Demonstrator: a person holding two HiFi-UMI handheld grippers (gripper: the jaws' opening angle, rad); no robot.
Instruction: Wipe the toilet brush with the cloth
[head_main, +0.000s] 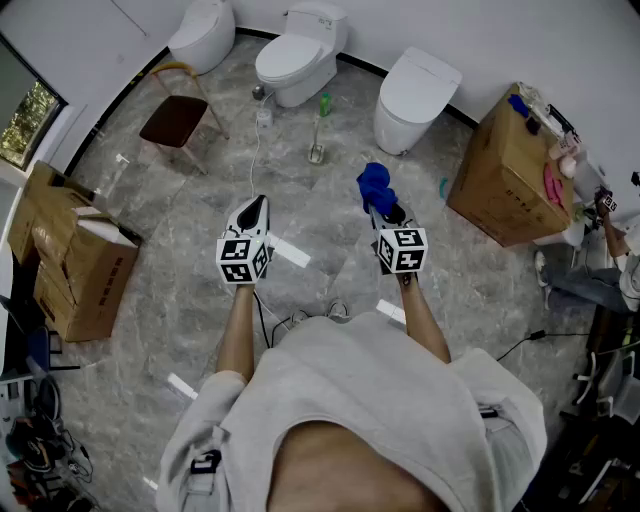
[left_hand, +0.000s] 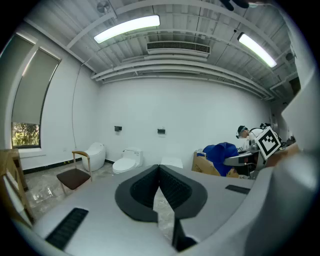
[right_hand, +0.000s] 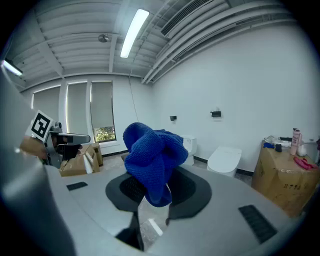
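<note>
Two grippers are held out over the marble floor (head_main: 190, 330). The left gripper (head_main: 258, 206) has its fingers (left_hand: 172, 187) pressed together at the tips with nothing between them. The right gripper (head_main: 383, 209) has its fingers clamped on one bunched blue cloth (head_main: 373, 184), which bulges up above the fingers in the right gripper view. One toilet brush (head_main: 319, 128) with a green-topped handle stands upright in its holder on the floor, far from both grippers and touched by neither. It is near the middle toilet (head_main: 297, 55) of three; the left toilet (head_main: 202, 34) and the right toilet (head_main: 415, 94) flank it along the far wall. One chair (head_main: 174, 117) stands far left, and one cardboard box (head_main: 505, 175) sits at the right.
</note>
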